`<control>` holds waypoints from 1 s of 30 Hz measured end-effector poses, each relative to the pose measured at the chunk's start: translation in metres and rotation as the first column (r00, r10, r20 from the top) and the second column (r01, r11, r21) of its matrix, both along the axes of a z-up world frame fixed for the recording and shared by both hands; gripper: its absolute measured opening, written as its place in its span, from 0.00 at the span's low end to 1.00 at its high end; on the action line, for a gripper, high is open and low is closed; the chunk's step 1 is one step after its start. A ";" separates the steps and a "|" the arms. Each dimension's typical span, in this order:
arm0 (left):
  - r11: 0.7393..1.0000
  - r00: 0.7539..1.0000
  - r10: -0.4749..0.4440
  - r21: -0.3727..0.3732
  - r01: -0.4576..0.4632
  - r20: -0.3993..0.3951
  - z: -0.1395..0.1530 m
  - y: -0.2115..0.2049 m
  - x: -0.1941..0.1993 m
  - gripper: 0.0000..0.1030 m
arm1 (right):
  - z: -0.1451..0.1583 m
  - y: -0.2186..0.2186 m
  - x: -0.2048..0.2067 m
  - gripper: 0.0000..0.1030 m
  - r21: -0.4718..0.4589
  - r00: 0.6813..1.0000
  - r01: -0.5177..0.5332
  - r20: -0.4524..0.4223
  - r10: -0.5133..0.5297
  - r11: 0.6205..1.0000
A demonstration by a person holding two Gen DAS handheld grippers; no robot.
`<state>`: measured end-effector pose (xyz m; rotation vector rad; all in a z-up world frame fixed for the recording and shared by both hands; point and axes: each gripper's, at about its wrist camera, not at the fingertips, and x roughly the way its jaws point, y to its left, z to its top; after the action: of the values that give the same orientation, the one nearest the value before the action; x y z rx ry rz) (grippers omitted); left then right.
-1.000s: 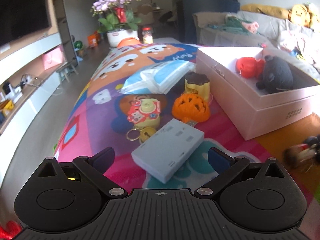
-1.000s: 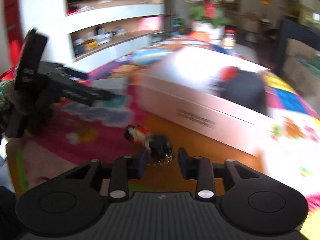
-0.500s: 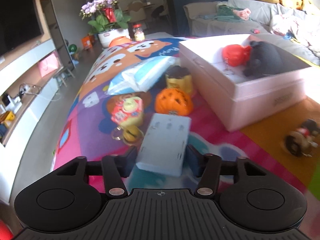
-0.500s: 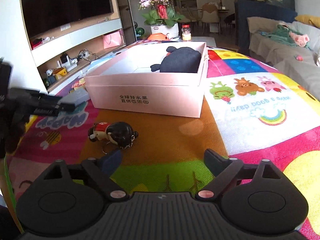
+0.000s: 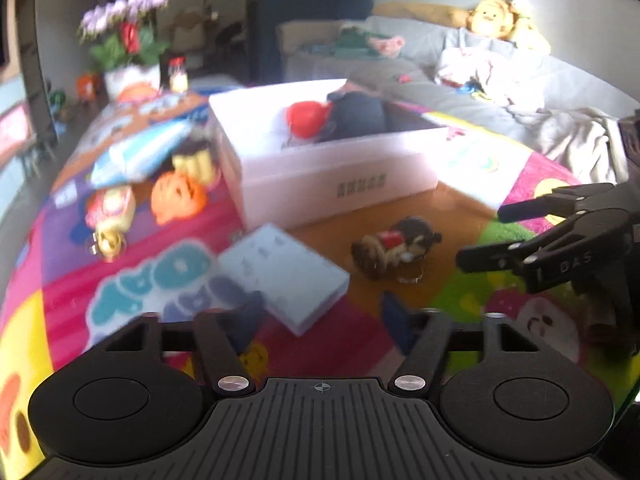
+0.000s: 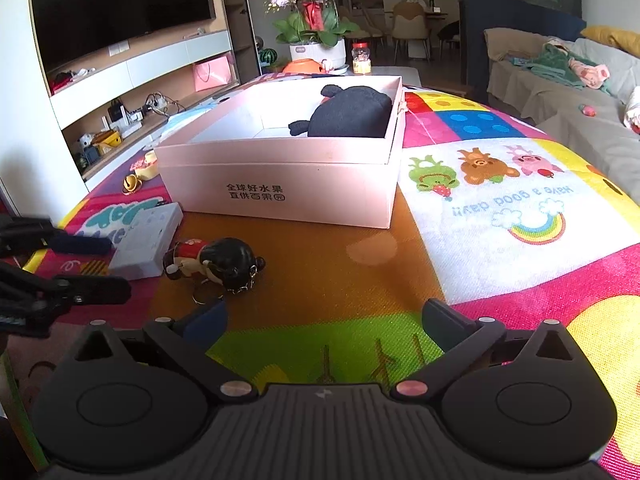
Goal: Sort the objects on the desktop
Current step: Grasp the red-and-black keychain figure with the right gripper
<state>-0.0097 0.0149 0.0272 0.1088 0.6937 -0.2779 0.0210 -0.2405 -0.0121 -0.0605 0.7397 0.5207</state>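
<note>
left tongs [image 5: 320, 320] opening, pale blue box [image 5: 282, 276] lying on play mat [image 6: 500, 208] just ahead, not gripped. right tongs [image 6: 324, 320] opening wide, empty, doll keychain [image 6: 216, 260] resting near their left finger. pink carton [image 6: 288, 176] holding black plush [image 6: 352, 112].

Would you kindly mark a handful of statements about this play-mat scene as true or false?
1. A black plush lies inside the box. True.
2. The doll keychain is in the box. False: it lies on the mat, in front of the box.
3. The right gripper holds nothing. True; its jaws are opening.
4. The grey case stands upright. False: it lies flat on the mat.
5. The left gripper clamps the keychain. False: its opening jaws are empty.
</note>
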 end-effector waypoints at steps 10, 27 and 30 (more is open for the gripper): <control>0.999 0.999 -0.002 0.050 0.000 0.045 -0.010 0.006 0.044 0.97 | -0.001 0.003 -0.001 1.00 -0.030 1.000 -0.005 0.002 0.005 1.000; 0.999 0.999 0.019 0.041 -0.018 -0.032 -0.023 0.000 0.001 1.00 | 0.012 0.018 0.001 1.00 -0.049 0.998 -0.033 -0.060 0.030 0.998; 0.999 0.999 0.026 0.025 -0.026 -0.033 -0.024 0.006 -0.002 1.00 | 0.032 0.029 0.003 0.99 -0.001 0.997 -0.030 -0.070 0.030 1.000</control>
<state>-0.0119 0.0210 0.0031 0.1189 0.7315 -0.2467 0.0236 -0.2114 0.0195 -0.0555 0.8084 0.5531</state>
